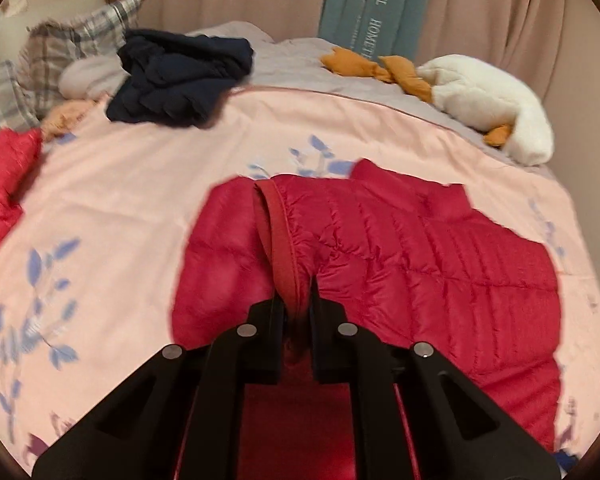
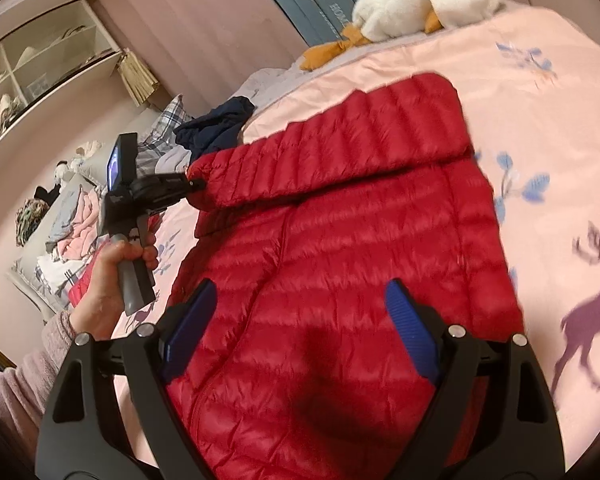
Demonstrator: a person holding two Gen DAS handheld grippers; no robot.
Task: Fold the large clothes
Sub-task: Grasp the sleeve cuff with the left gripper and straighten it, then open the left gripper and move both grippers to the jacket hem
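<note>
Red jacket (image 1: pixel 440 264) cuff pinched in left claw (image 1: pixel 296 300)

I see warm, soft room light, both pictures a bit blurry, edges bent round and dark, a dim shadow on the red jacket (image 2: pixel 340 280)

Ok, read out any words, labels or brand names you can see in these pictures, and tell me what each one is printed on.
"HANEL": white capitals running sideways on the blue-grey panel standing against the curtain behind the bed.
"HOMET...": second word on the same panel, cut off by the orange plush piece.
Smaller print beside it: too small to read.
Right wrist view: same lettering, too blurred to read whole.
The red down jacket shows no label.
</note>
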